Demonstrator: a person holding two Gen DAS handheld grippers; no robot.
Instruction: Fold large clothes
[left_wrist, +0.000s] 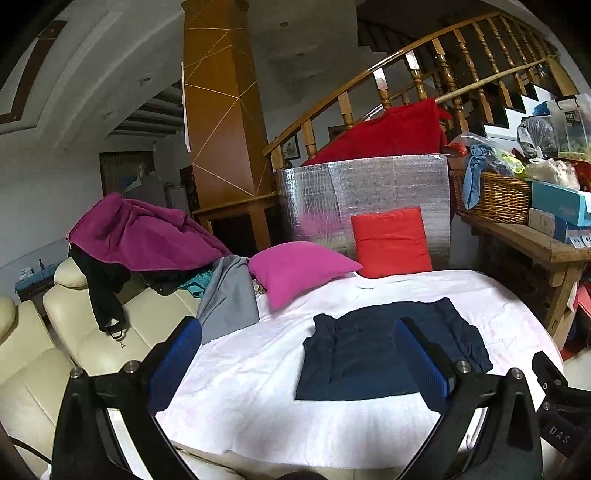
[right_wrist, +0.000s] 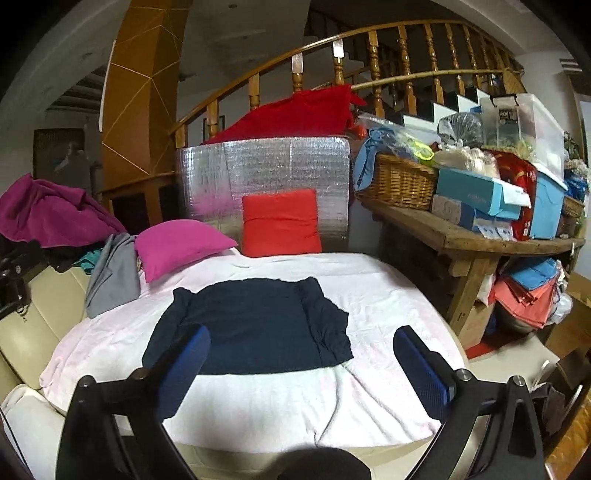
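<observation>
left gripper (left_wrist: 295, 354): we held it wide open, empty, above the sheet's (left_wrist: 240, 387) near edge | right gripper (right_wrist: 301, 363): likewise spread, empty | shirt (right_wrist: 255, 325): lay flat, partly folded, mid-sheet | pink pillow (right_wrist: 181, 243), red pillow (right_wrist: 280, 223): at far edge | grey cloth (right_wrist: 112, 277): over far-left corner

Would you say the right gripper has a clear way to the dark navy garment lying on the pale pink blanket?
Probably yes: the right gripper is open and empty, and the dark navy garment lies flat just ahead on the pale pink blanket, nothing between.
</observation>
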